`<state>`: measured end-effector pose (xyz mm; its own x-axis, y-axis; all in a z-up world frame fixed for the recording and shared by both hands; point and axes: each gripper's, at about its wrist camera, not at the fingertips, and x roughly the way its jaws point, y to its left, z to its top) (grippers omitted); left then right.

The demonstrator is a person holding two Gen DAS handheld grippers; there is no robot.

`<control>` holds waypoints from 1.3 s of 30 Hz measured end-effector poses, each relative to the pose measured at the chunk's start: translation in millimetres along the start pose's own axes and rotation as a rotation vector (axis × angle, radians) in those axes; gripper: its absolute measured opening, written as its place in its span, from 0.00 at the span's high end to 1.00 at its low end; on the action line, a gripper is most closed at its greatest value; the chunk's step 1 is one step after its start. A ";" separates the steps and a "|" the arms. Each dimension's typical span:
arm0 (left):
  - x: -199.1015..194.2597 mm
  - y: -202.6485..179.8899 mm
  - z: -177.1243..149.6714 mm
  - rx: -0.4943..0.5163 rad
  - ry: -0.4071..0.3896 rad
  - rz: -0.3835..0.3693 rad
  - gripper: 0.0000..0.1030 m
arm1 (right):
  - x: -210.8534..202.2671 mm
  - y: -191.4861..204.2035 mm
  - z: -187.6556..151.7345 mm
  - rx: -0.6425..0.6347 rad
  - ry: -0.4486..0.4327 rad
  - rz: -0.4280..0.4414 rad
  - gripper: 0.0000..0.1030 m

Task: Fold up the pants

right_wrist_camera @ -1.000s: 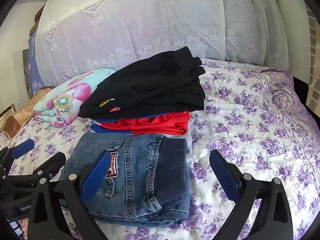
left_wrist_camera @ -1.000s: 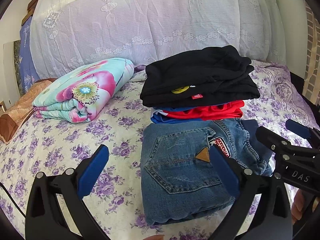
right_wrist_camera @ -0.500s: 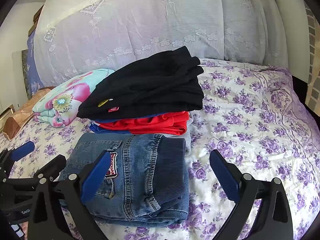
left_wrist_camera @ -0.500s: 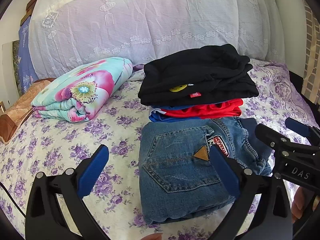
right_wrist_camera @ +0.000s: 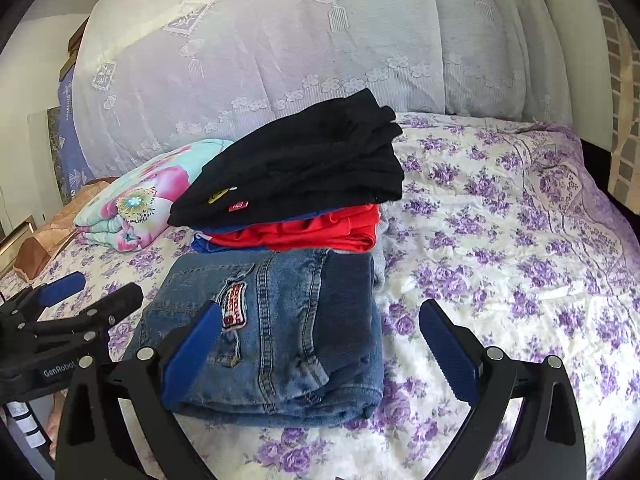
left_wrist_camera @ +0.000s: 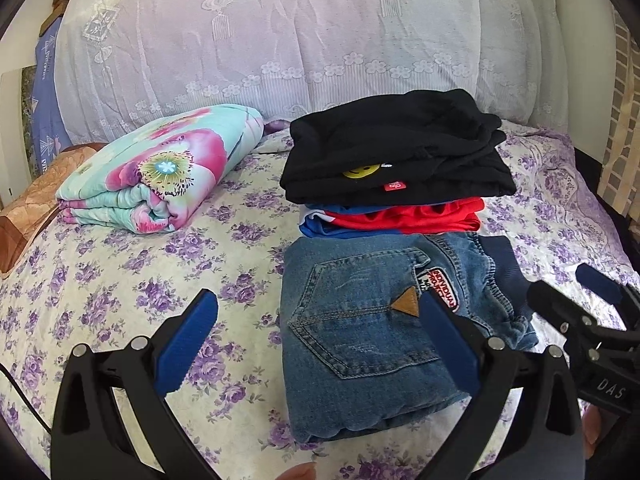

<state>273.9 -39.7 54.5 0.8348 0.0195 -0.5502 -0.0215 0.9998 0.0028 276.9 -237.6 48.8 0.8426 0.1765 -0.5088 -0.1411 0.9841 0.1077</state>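
Observation:
Folded blue jeans (left_wrist_camera: 360, 332) lie flat on the floral bedsheet (left_wrist_camera: 120, 280), just in front of a stack of folded clothes. They also show in the right wrist view (right_wrist_camera: 288, 332). My left gripper (left_wrist_camera: 316, 344) is open and empty, hovering over the jeans' left edge. My right gripper (right_wrist_camera: 320, 344) is open and empty, over the jeans' right edge. Each gripper shows in the other's view: the right one (left_wrist_camera: 576, 304) beside the jeans' right side, the left one (right_wrist_camera: 92, 292) at their left.
Behind the jeans a black garment (left_wrist_camera: 396, 156) tops red and blue folded clothes (left_wrist_camera: 404, 218). A folded floral quilt (left_wrist_camera: 160, 168) lies at the back left. A lace-covered pile of bedding (left_wrist_camera: 300, 40) stands along the back. Bare sheet (right_wrist_camera: 520, 240) lies to the right.
Both grippers have drawn back slightly from the jeans and stayed open. The jeans and the stack have not moved.

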 end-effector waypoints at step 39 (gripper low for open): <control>-23.7 -1.6 -67.4 0.030 0.093 0.008 0.04 | -39.6 12.9 -55.3 -0.076 0.003 -0.037 0.04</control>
<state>217.1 -42.4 11.3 0.7802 0.0282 -0.6250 -0.0105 0.9994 0.0319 213.0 -230.8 23.1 0.8462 0.1403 -0.5141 -0.1495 0.9885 0.0236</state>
